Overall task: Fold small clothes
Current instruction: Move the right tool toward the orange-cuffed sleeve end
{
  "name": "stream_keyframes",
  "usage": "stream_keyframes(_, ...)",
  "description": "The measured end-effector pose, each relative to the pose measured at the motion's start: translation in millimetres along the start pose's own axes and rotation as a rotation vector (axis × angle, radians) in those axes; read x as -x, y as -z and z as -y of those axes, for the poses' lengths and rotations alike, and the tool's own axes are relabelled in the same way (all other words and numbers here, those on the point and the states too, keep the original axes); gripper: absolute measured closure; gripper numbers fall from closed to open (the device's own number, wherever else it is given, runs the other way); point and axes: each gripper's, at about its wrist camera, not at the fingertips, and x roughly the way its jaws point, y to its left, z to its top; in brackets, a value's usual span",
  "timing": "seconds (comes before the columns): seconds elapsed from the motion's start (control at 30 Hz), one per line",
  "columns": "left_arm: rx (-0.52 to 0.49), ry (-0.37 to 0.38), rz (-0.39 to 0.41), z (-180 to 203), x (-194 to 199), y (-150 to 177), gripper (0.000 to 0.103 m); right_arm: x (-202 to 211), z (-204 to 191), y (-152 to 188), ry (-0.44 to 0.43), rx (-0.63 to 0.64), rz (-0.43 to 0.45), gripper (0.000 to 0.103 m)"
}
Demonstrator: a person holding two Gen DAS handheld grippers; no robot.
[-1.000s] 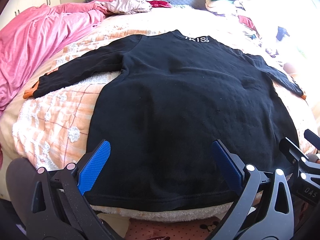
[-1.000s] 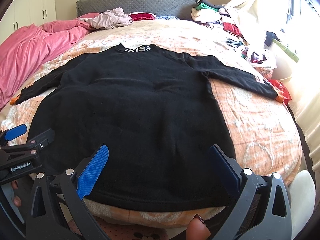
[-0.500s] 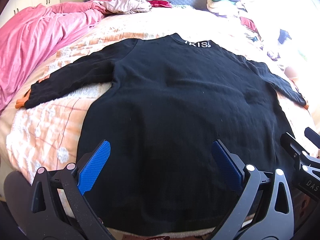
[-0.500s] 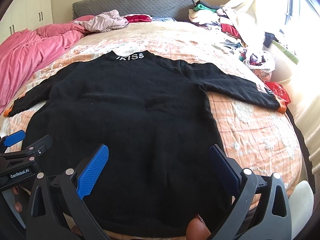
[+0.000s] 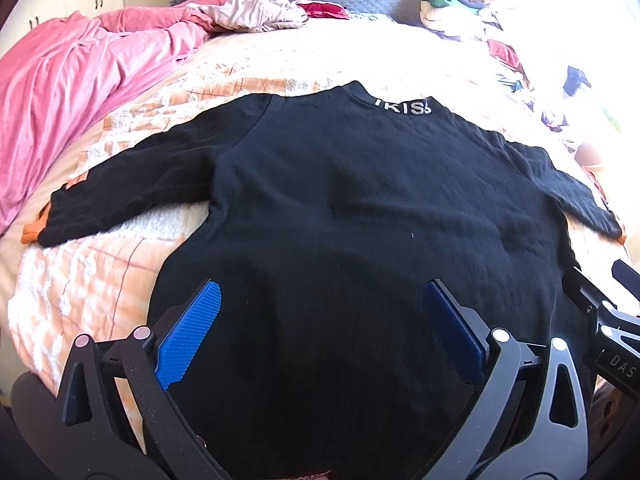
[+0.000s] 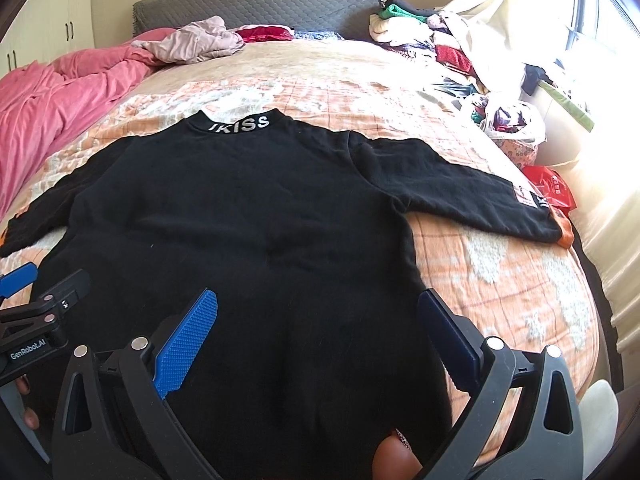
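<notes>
A black long-sleeved sweatshirt [image 5: 360, 220] lies flat and spread out on the bed, collar with white letters [image 5: 402, 107] at the far end, both sleeves stretched sideways with orange cuffs [image 5: 34, 232]. It also shows in the right wrist view [image 6: 248, 220]. My left gripper [image 5: 320, 300] is open and empty, over the lower left part of the shirt near its hem. My right gripper [image 6: 318, 308] is open and empty, over the lower right part near the hem. Each gripper shows at the edge of the other's view.
The bed has an orange and white blanket [image 6: 500, 280]. A pink duvet [image 5: 80, 80] lies bunched at the left. Loose clothes [image 6: 192, 42] lie near the grey headboard [image 6: 260, 4], and a pile of clothes [image 6: 440, 48] sits at the far right by the window.
Both grippers have moved forward over the shirt: the hem and bed edge have dropped out of view below the fingers. Both stay open.
</notes>
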Motion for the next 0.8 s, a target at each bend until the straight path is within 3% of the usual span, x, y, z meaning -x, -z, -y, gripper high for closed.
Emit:
stream_keyframes(0.43,-0.004,-0.003,-0.02,9.3,-21.5,-32.0,0.008,-33.1,25.1,-52.2,0.053,-0.026,0.0,0.004)
stream_keyframes(0.8,-0.038,-0.006,-0.009,31.4,-40.0,-63.5,0.008,-60.2,77.6,-93.5,0.117,-0.143,-0.005,0.004)
